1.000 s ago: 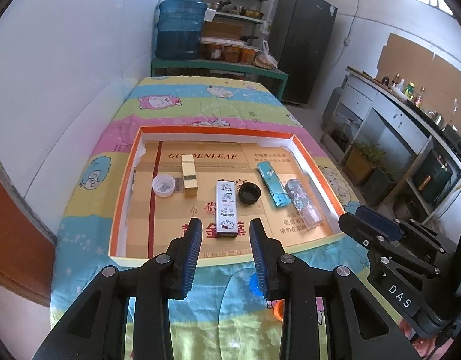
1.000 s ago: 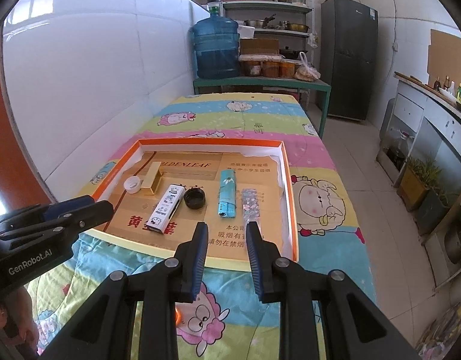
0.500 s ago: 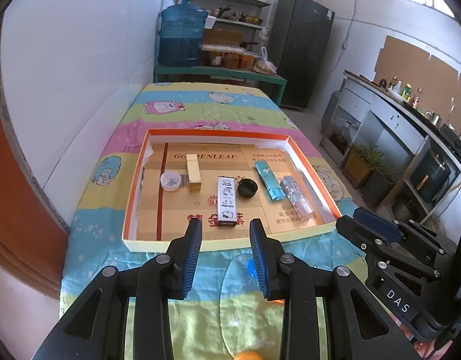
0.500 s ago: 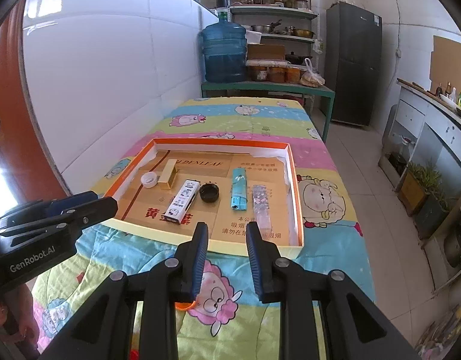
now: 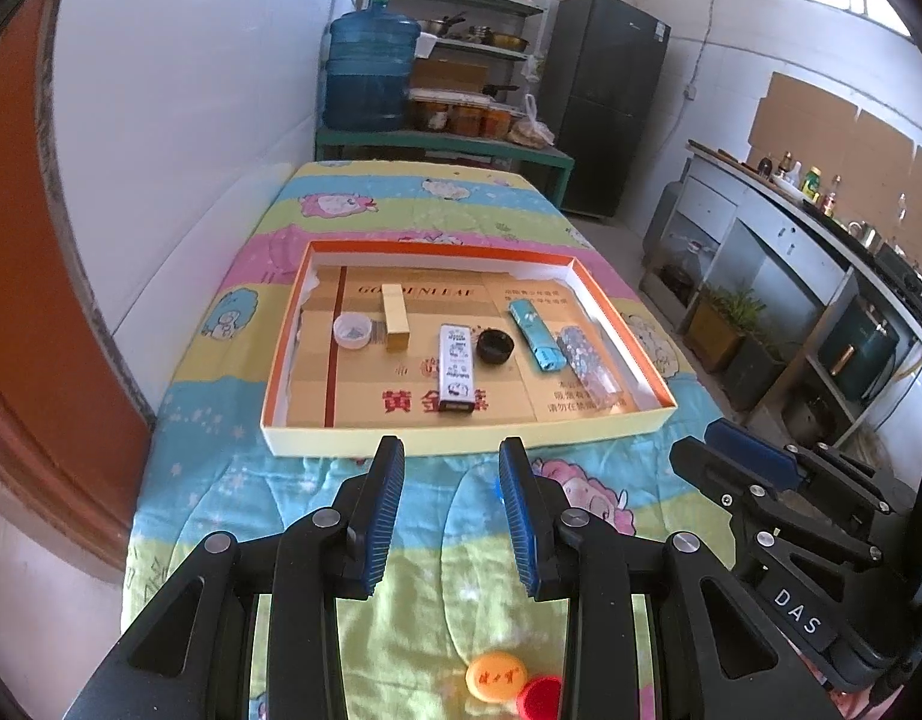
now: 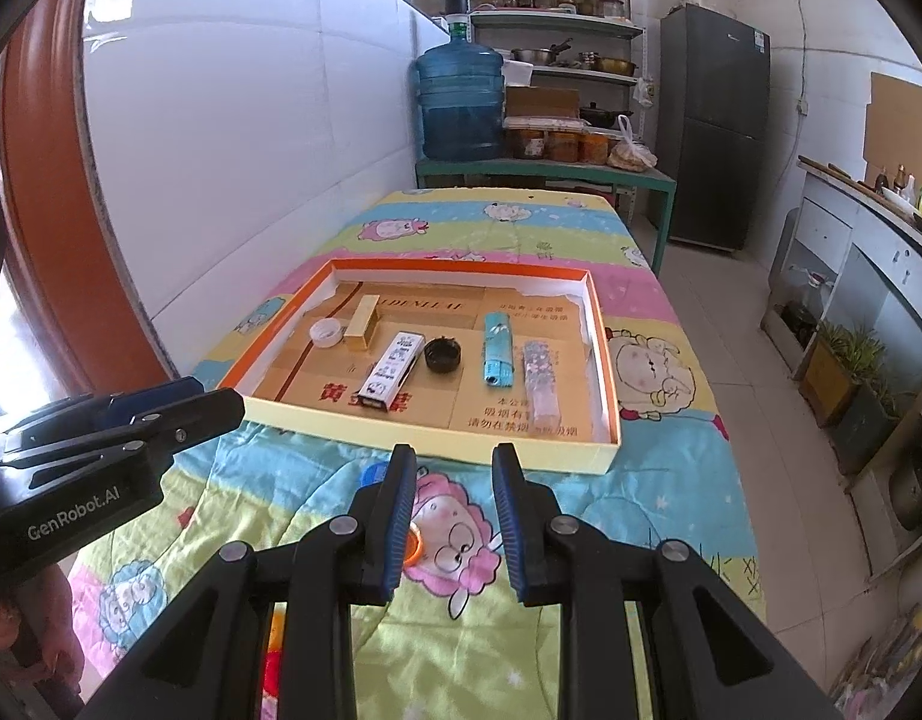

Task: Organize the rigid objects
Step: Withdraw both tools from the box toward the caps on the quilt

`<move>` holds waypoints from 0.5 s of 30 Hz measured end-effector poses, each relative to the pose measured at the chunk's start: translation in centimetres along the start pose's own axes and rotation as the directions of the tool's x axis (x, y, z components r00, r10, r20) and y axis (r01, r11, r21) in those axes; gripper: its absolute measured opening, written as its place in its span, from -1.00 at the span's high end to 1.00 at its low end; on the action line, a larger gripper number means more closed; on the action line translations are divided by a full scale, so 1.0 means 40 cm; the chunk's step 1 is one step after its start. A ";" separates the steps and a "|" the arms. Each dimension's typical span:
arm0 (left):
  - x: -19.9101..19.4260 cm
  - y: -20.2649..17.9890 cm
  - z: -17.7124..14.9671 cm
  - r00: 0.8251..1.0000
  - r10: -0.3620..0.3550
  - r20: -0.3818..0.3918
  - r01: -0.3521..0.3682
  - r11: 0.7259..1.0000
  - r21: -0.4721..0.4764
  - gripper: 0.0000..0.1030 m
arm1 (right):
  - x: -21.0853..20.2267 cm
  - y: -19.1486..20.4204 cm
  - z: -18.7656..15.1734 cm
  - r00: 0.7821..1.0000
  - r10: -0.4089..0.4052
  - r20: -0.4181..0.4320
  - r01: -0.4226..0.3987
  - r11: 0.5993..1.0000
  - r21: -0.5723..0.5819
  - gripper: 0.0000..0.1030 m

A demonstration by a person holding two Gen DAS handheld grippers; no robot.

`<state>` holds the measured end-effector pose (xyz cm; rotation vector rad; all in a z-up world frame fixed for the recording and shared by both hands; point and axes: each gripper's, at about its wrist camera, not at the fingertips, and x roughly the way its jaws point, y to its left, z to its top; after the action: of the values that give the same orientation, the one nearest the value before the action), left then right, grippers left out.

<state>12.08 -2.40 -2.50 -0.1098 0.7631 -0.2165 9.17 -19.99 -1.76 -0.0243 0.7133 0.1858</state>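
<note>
Just beneath my left tongs (image 5: 451, 451), spread and holding nothing, an orange cap (image 5: 496, 675) is lying; right tongs (image 6: 452, 457), also spread, are hovering farther off.

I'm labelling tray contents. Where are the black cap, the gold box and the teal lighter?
black cap (image 5: 495, 346), left wrist view, on its hollow centre.
gold box (image 5: 395, 318), left wrist view, middle of its top face.
teal lighter (image 6: 497, 348), right wrist view, middle of its body.
</note>
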 end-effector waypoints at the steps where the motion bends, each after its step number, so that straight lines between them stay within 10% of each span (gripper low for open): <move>1: -0.001 0.000 -0.005 1.000 -0.001 -0.002 0.001 1.000 -0.001 0.35 | -0.003 0.003 -0.005 1.000 0.002 -0.001 -0.002 1.000 -0.001 0.49; 15: -0.021 0.014 -0.086 1.000 0.002 -0.013 -0.002 1.000 -0.004 0.35 | -0.028 0.029 -0.073 0.999 0.032 -0.037 -0.032 0.999 -0.005 0.49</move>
<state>9.17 -1.72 -4.51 -0.1113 0.7765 -0.2137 6.26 -19.29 -3.20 -0.0217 0.7503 0.2187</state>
